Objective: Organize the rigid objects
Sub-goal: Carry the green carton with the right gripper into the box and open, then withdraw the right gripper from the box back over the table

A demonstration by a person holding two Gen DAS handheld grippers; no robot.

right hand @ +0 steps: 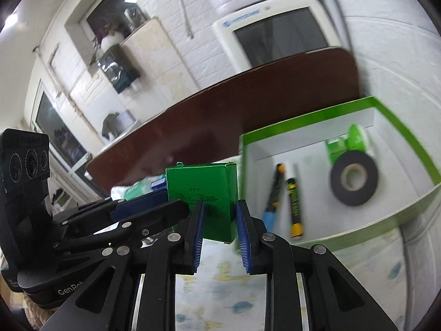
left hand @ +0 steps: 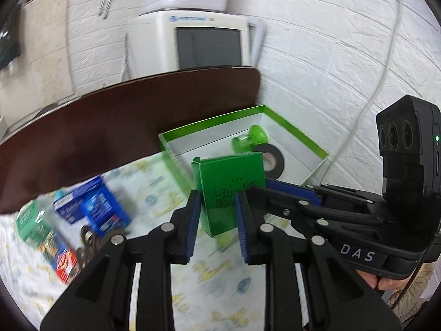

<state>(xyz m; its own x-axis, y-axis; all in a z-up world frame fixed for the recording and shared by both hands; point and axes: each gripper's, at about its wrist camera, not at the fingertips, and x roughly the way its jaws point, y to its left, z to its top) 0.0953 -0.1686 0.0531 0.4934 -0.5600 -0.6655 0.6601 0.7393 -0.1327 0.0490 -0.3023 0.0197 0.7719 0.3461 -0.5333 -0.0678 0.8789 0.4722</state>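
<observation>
A small green box (left hand: 231, 190) stands upright between both grippers, in front of the green-rimmed white tray (left hand: 292, 129). My left gripper (left hand: 217, 207) is shut on the green box's sides. My right gripper (right hand: 219, 215) also clamps the same green box (right hand: 204, 193), and its fingers reach in from the right in the left wrist view (left hand: 289, 190). The tray (right hand: 413, 138) holds a black tape roll (right hand: 354, 178), a green spool (right hand: 350, 140) and two markers (right hand: 292, 201).
Blue boxes (left hand: 93, 207), a green packet (left hand: 30, 223) and a red box (left hand: 59, 256) lie on the patterned cloth at left. A dark brown board (left hand: 124, 115) stands behind. A white appliance (left hand: 198, 41) sits against the brick wall. A white cable (left hand: 386, 69) hangs at right.
</observation>
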